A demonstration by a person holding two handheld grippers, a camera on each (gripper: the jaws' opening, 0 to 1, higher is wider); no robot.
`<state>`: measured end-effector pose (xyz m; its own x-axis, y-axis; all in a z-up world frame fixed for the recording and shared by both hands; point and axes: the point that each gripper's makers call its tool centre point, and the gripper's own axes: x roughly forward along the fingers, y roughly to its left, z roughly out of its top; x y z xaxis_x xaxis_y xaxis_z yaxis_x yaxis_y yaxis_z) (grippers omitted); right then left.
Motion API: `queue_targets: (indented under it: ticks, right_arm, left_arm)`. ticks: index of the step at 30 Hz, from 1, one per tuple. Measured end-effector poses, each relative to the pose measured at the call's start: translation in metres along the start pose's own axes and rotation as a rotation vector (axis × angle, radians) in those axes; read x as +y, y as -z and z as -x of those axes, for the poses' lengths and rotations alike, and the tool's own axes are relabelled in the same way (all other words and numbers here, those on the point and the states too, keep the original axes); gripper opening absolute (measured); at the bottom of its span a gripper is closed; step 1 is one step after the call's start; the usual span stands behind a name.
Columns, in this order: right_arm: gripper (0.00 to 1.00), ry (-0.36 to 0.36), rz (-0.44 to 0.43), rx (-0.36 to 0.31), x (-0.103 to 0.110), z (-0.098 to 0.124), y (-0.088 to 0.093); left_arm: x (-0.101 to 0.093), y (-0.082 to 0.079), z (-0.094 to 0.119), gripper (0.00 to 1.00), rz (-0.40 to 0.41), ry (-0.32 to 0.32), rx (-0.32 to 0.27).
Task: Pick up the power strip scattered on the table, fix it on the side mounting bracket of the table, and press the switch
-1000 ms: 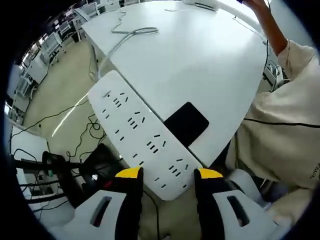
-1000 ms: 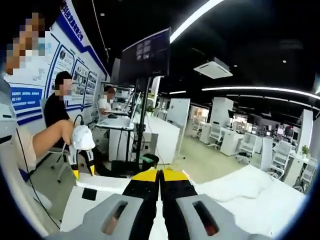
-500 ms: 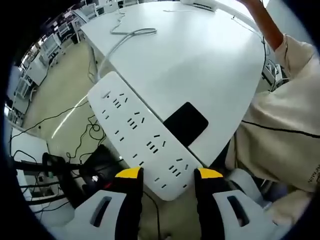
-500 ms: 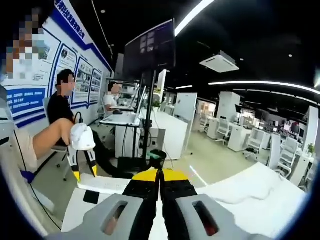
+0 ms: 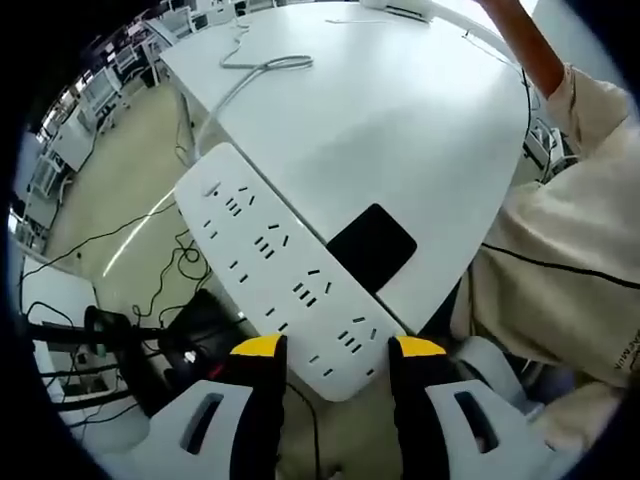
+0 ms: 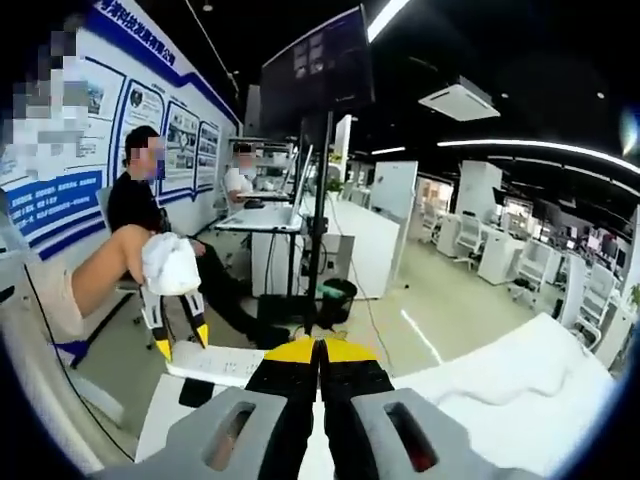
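Power strip (image 5: 280,275) overhanging the white counter (image 5: 400,120) edge beside a black pad (image 5: 372,247), between the left gripper's (image 5: 338,346) spread jaws; right gripper (image 6: 320,349) jaws pressed together.

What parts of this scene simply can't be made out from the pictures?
- Left gripper view: the power strip near end sits behind the left tongs; its switch is too small to find.
- Left gripper view: the side bracket is hidden under the table.
- Right gripper view: the wall posters are unreadably blurred.
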<state>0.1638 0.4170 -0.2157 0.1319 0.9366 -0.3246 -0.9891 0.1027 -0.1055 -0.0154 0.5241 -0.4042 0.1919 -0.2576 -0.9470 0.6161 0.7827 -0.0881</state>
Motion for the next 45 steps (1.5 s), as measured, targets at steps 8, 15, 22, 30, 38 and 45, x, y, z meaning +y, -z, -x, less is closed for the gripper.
queue_targets:
  ticks: [8, 15, 22, 30, 38, 45]
  right_arm:
    - [0.0, -0.051, -0.025, 0.064, 0.01, -0.025, 0.007]
    - [0.0, -0.081, -0.018, 0.106, 0.018, -0.045, 0.012]
    - [0.0, -0.115, -0.005, 0.163, 0.027, -0.073, 0.019]
    - [0.0, -0.146, 0.017, 0.217, 0.035, -0.094, 0.03]
    - [0.0, -0.182, 0.03, 0.279, 0.043, -0.116, 0.047]
    - [0.0, -0.207, 0.023, 0.311, 0.051, -0.132, 0.058]
  left_arm:
    - [0.0, 0.001, 0.0, 0.45, -0.001, 0.001, -0.022]
    - [0.0, 0.001, 0.0, 0.45, 0.004, 0.001, -0.033]
    - [0.0, 0.0, 0.0, 0.45, 0.004, 0.0, -0.037]
    - [0.001, 0.0, 0.0, 0.45, 0.002, 0.003, -0.033]
    - [0.0, 0.0, 0.0, 0.45, 0.003, 0.003, -0.028]
    - [0.0, 0.0, 0.0, 0.45, 0.001, 0.006, -0.029]
